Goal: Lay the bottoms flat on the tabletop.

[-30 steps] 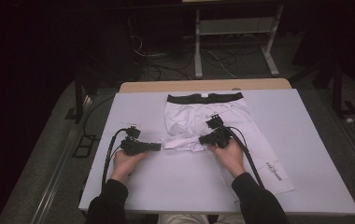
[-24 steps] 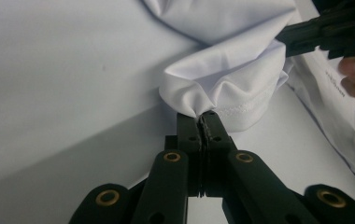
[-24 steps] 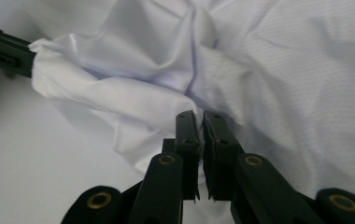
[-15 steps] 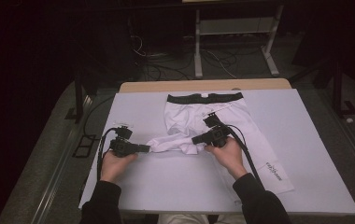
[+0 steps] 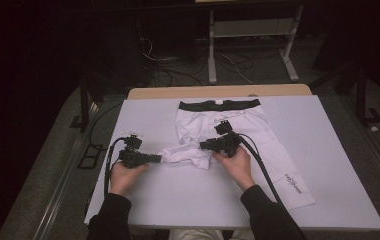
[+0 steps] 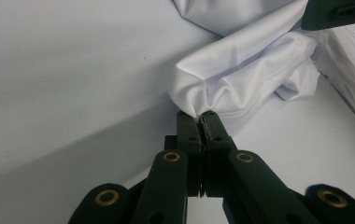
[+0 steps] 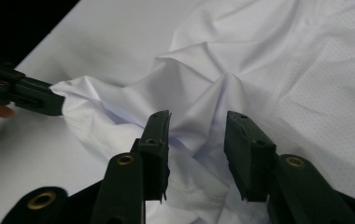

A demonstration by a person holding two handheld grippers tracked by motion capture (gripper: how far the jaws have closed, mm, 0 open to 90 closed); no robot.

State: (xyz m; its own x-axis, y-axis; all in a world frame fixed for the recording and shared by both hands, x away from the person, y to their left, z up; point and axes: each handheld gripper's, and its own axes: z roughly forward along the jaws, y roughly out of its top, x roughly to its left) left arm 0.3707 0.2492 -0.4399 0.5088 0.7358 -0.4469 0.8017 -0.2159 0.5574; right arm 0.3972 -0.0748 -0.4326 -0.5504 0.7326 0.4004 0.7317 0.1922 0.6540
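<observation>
White table carries white shorts with a black waistband at the far edge; small print on one leg hem is too tiny to read. Left gripper pinches the bunched leg; right gripper, jaws just opened, stands apart above the cloth.

Shorts lie on the table, waistband farthest back.

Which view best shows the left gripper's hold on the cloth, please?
The left gripper view: the left gripper has its jaws pinched on the cloth edge. The high view shows it small; the right gripper view shows it side-on at the cloth's tip.
</observation>
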